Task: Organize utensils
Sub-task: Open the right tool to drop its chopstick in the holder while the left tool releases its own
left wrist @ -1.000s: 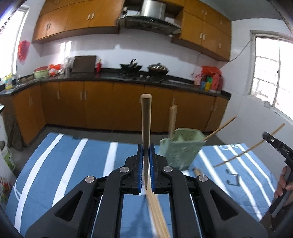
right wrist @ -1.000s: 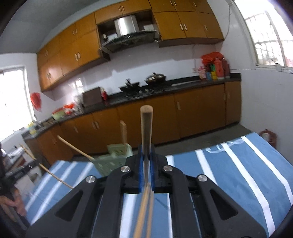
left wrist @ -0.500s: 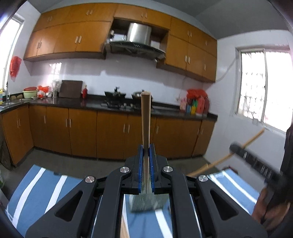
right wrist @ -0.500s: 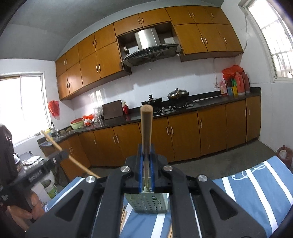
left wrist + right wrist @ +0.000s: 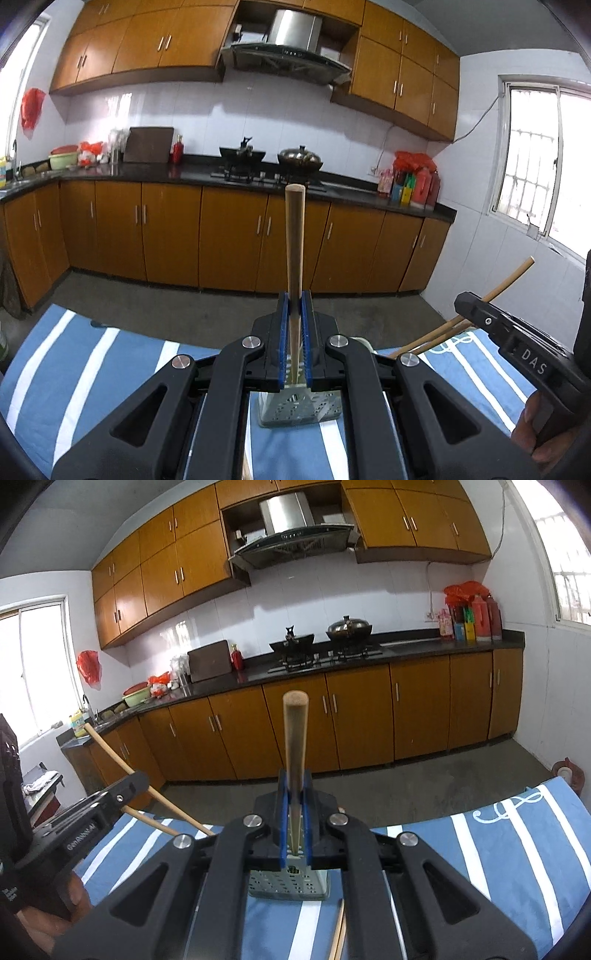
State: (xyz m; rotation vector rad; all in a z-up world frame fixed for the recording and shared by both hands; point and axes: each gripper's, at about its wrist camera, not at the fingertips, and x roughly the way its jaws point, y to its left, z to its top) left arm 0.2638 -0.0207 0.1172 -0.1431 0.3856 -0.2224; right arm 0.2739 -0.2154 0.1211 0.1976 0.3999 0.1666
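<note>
My left gripper is shut on a wooden chopstick that stands upright, its lower end over the grey-green perforated utensil holder. My right gripper is shut on another wooden chopstick, also upright above the same holder. Each gripper shows in the other's view: the right one at the right edge, the left one at the left edge. Loose chopsticks lie on the cloth near the holder.
The holder stands on a table with a blue cloth with white stripes. Beyond the table's far edge are a grey floor and orange kitchen cabinets under a dark counter with a stove.
Both grippers have tilted up and come close over the holder, which has moved from beside the jaws to right under them. The two grippers have drawn nearer to each other.
</note>
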